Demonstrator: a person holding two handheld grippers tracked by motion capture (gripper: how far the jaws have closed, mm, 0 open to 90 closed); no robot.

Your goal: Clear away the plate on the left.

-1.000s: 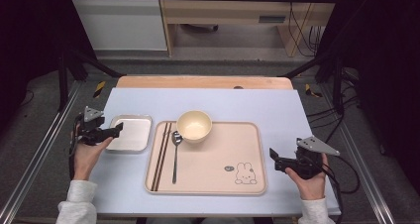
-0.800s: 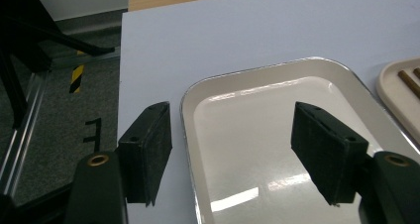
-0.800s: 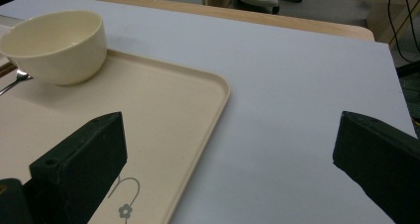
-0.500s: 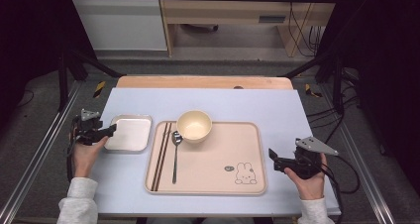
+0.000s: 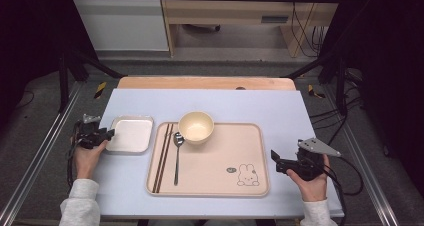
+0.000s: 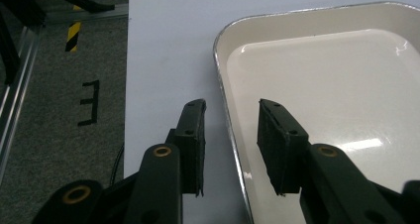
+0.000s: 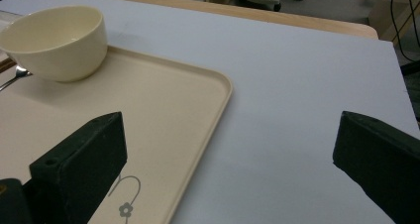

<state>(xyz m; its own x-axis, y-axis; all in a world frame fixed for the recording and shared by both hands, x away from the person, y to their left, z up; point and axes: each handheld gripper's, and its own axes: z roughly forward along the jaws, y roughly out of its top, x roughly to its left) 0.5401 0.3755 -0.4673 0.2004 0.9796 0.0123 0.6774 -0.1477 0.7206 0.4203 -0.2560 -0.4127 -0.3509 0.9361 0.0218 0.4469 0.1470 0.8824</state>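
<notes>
A white square dish lies on the pale blue table left of a beige tray. My left gripper is at the dish's left rim. In the left gripper view its jaws stand apart astride that rim, one over the dish and one over the table, not clamped. On the tray sit a cream bowl, a spoon and brown chopsticks. My right gripper is wide open at the tray's right edge, with nothing between its jaws.
A rabbit drawing marks the tray's near right corner. The bowl stands at the tray's far left in the right gripper view. Bare table lies behind and right of the tray. Dark frame rails and floor flank the table.
My left gripper has drawn back leftward from over the dish to its left rim. The dish, tray and right gripper have stayed put.
</notes>
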